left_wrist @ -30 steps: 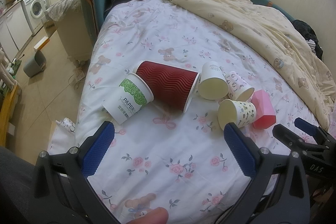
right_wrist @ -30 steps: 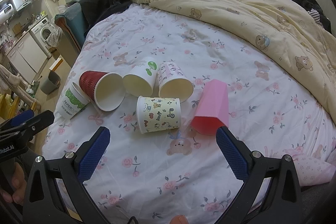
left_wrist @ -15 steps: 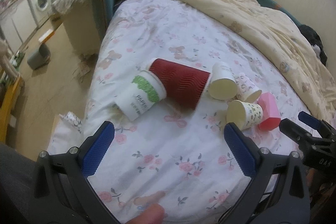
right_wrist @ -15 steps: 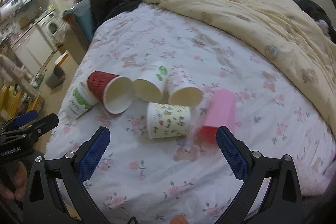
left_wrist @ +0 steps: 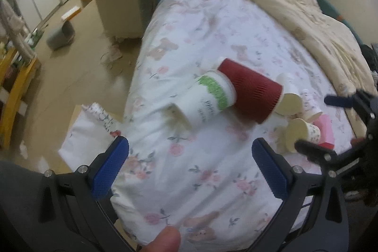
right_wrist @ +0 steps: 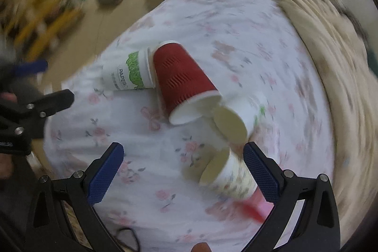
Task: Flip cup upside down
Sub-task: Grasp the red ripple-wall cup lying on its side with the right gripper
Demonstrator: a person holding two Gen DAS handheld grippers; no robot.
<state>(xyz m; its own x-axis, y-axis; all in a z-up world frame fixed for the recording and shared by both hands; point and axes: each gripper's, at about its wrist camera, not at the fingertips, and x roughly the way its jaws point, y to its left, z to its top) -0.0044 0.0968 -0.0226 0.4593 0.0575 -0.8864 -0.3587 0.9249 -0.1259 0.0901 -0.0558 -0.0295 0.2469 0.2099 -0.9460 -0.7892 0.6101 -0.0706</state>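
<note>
Blurring right view: pink cup (right_wrist: 256, 204) half-hidden behind claw (right_wrist: 183, 171).

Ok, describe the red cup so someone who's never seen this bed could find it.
On the floral bedsheet, find the cluster of cups lying on their sides. The red cup is the largest, beside the green-banded white cup. It alone is dark red and ribbed.

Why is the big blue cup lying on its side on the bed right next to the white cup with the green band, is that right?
Not quite: the big cup is red, not blue. The right wrist view shows the red cup lying on its side on the bed, its bottom end against the rim of the white cup with the green band. Only the pads on the fingers are blue.
</note>
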